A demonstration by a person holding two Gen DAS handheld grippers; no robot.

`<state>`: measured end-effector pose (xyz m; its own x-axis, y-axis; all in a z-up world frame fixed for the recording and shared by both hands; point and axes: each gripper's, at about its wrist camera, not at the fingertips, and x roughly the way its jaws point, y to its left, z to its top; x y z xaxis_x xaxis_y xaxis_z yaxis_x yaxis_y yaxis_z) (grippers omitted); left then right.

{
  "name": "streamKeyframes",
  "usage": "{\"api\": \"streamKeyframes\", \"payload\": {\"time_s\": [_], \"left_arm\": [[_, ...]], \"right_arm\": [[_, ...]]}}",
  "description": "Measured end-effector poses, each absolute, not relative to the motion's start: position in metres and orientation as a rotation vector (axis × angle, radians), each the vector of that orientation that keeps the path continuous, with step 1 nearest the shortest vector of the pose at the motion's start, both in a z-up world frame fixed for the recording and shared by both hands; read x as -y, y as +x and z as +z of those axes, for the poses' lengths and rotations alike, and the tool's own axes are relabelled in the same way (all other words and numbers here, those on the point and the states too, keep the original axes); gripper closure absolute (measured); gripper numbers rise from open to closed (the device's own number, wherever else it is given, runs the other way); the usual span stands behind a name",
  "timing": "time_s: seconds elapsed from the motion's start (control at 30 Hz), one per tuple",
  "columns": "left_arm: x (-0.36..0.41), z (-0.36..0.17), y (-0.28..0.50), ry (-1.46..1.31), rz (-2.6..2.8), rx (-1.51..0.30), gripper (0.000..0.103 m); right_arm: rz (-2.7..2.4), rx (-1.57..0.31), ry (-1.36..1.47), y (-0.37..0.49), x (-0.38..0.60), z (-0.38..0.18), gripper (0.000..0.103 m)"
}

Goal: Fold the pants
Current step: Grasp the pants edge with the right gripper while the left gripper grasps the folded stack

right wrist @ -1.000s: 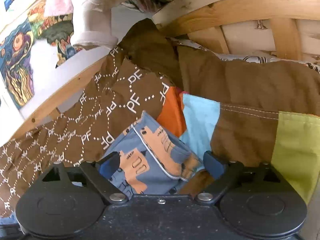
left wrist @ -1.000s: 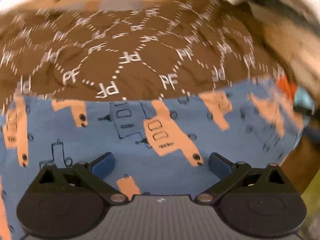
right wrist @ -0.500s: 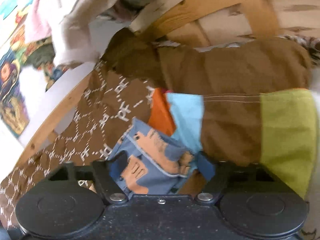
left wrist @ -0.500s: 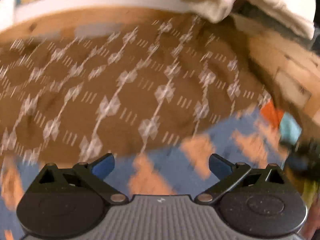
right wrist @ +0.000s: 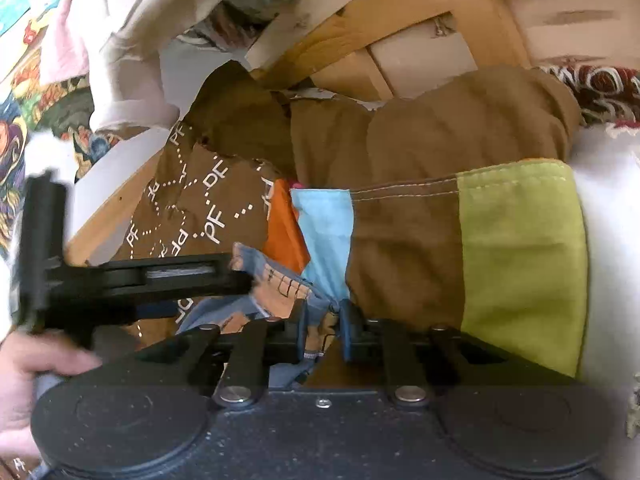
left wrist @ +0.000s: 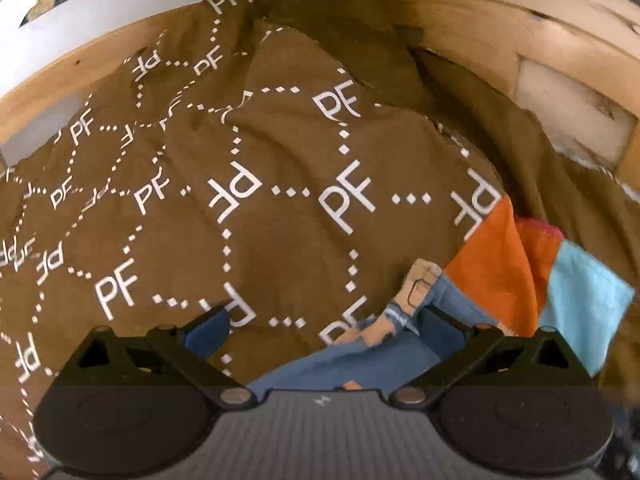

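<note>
Right claw [right wrist: 323,330]: fingers drawn close together, pinching a bunched edge of the pants [right wrist: 276,288] between the blue pads.
Left claw [left wrist: 320,326]: fingers spread wide; the pants [left wrist: 400,320] lie between them and against the right pad, but no grip shows.
Left claw from the right wrist view [right wrist: 132,276]: seen side-on, reaching in from the left, its tip just beside the pinched fabric; a hand [right wrist: 36,364] holds its handle.
Pants: blue with orange print, crumpled low in both views, on the brown PF-print blanket [left wrist: 280,184].
Edges: a light hem runs along the bunched blue fabric by the right claw.
Neighbours: a patchwork cover [right wrist: 520,264] of orange, light blue, brown and green touches the pants on the right.
Open room: flat blanket stretches left and ahead of the left claw; a wooden frame [left wrist: 480,28] bounds the far side.
</note>
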<state>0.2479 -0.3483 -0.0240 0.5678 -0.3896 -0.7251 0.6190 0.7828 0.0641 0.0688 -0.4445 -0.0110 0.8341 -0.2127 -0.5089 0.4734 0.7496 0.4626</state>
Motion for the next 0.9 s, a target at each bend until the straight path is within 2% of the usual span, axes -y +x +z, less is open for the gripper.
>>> {"api": "streamKeyframes", "payload": {"time_s": [0.27, 0.5, 0.67, 0.9], "left_arm": [[0.333, 0.002, 0.245, 0.313, -0.601, -0.752, 0.000], [0.307, 0.033, 0.251, 0.068, -0.741, -0.958, 0.001], [0.313, 0.048, 0.250, 0.053, -0.782, -1.040, 0.001], [0.326, 0.040, 0.260, -0.051, -0.751, -1.146, 0.002]], "right_arm": [[-0.387, -0.444, 0.527, 0.069, 0.434, -0.002, 0.087], [-0.346, -0.422, 0.400, 0.067, 0.417, 0.018, 0.087], [-0.311, -0.395, 0.237, 0.069, 0.393, 0.027, 0.088], [-0.250, -0.425, -0.033, 0.075, 0.353, 0.019, 0.088]]}}
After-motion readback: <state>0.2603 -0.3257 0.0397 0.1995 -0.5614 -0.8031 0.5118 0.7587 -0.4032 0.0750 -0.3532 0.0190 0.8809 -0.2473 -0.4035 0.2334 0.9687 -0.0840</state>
